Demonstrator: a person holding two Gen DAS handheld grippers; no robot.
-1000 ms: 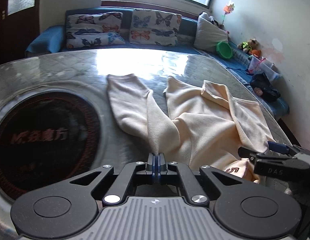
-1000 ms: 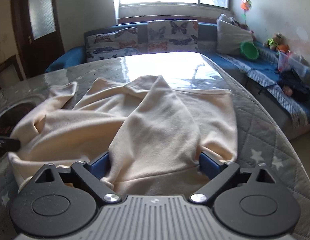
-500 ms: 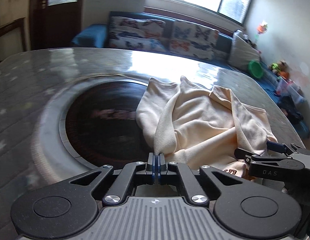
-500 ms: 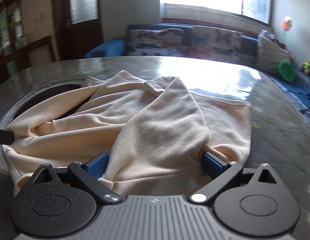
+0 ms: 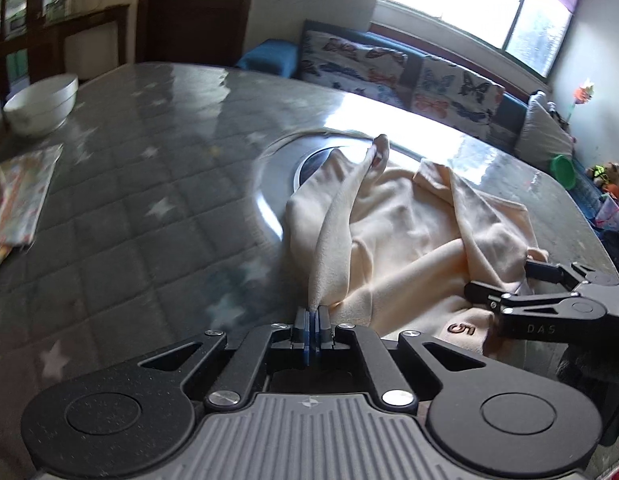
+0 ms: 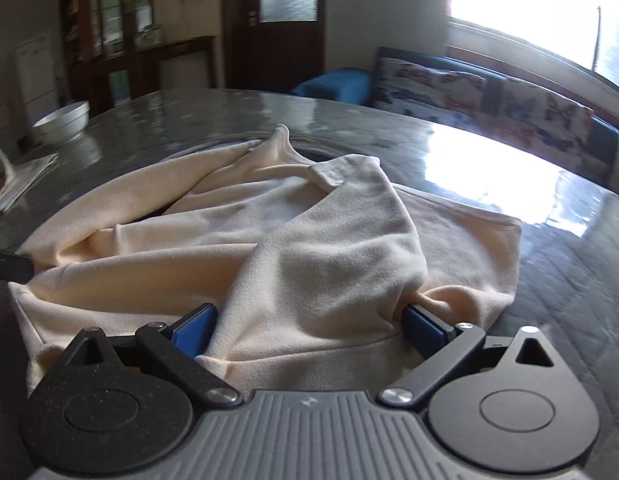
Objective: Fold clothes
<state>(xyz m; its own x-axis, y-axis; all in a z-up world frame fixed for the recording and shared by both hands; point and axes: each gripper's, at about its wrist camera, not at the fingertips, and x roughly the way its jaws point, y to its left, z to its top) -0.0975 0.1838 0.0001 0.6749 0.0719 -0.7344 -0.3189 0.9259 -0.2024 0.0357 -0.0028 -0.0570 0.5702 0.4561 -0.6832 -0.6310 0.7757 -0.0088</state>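
Note:
A cream garment [image 5: 409,232] lies crumpled on the grey quilted table [image 5: 129,200], partly over a dark round inset [image 5: 309,164]. A stitched "5" shows near its front hem. My left gripper [image 5: 311,320] is shut on a thin edge of the fabric, which rises from the jaws as a taut fold. My right gripper [image 6: 309,320] is closed around a thick bunch of the garment [image 6: 309,240], its blue pads pressing on either side. In the left wrist view the right gripper [image 5: 499,278] bites into the garment's right edge. The left gripper's tip [image 6: 9,266] shows at the right wrist view's left edge.
A white bowl [image 5: 41,104] stands at the table's far left, also seen as the bowl [image 6: 63,120]. Beside it lies a printed paper [image 5: 21,200]. A blue sofa with butterfly cushions [image 5: 389,64] runs under the window behind the table.
Both grippers have travelled left across the table, dragging the garment with them. The garment now bunches closer together over the round inset. The bowl and paper have come into view.

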